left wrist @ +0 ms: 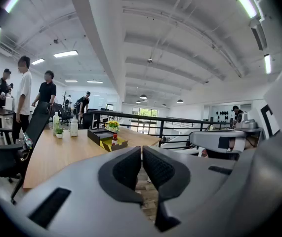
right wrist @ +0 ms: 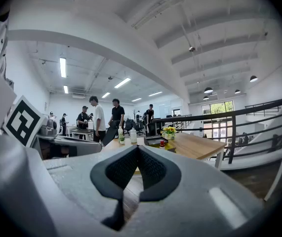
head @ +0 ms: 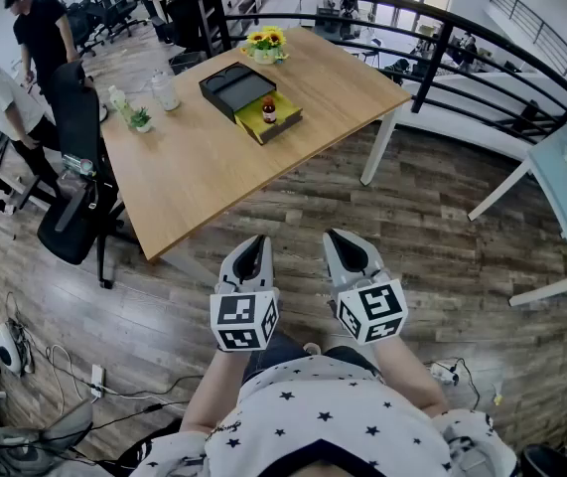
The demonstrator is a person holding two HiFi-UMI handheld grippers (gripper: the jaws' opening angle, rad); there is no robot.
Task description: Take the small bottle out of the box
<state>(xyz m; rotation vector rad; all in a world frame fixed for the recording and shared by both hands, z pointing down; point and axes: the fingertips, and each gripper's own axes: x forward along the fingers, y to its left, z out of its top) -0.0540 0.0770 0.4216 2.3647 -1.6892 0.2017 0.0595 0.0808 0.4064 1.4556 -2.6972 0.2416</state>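
Tongs both closed tight, empty: left tongs (head: 252, 241) and right tongs (head: 340, 237) held low, carried idle. Small bottle (head: 269, 110) upright in box (head: 285, 123) on worktop (head: 204, 167), far ahead; approach likely not begun.

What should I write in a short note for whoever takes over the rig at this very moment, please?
Left gripper: shut, empty, held in the air short of the table.
Right gripper: shut, empty, beside it.
Small bottle: upright in the yellow part of the box, toward the table's far side, untouched.
Done: nothing yet.
Left: step up to the table, open a gripper, grasp the bottle, lift it out.
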